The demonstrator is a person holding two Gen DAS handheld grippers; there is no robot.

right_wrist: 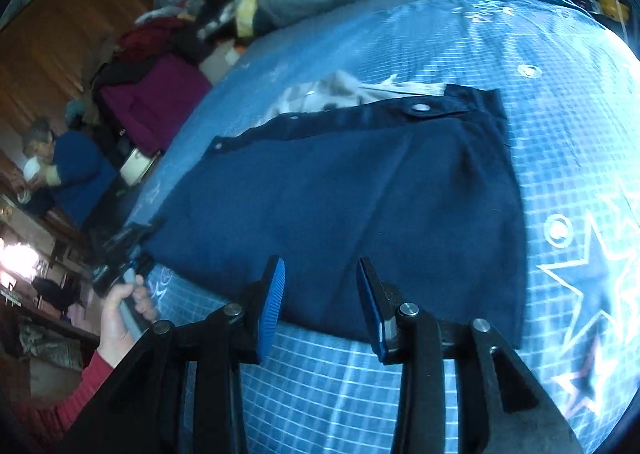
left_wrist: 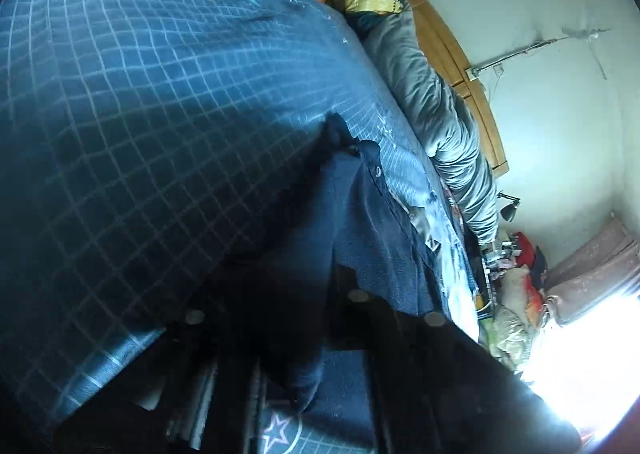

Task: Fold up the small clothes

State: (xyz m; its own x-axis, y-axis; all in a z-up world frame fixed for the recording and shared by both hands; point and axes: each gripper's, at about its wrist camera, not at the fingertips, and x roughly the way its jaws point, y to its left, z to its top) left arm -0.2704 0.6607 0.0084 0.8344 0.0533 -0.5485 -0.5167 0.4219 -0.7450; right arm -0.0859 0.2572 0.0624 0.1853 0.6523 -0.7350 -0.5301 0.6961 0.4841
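Left gripper (right_wrist: 140, 250) jaws are pinching navy garment (right_wrist: 360, 206) corner, lower left; right gripper (right_wrist: 320, 306) jaws are hanging spread over near hem, long axis running left-right.

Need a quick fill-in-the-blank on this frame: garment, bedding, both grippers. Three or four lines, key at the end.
1. The navy garment lies spread on a blue checked bedspread printed with ____.
2. The right gripper hovers at the garment's near edge with its jaws ____.
3. The left gripper is ____ on a corner of the garment.
4. Along the garment's far edge runs a row of metal ____.

Missing words: stars; open; shut; snaps
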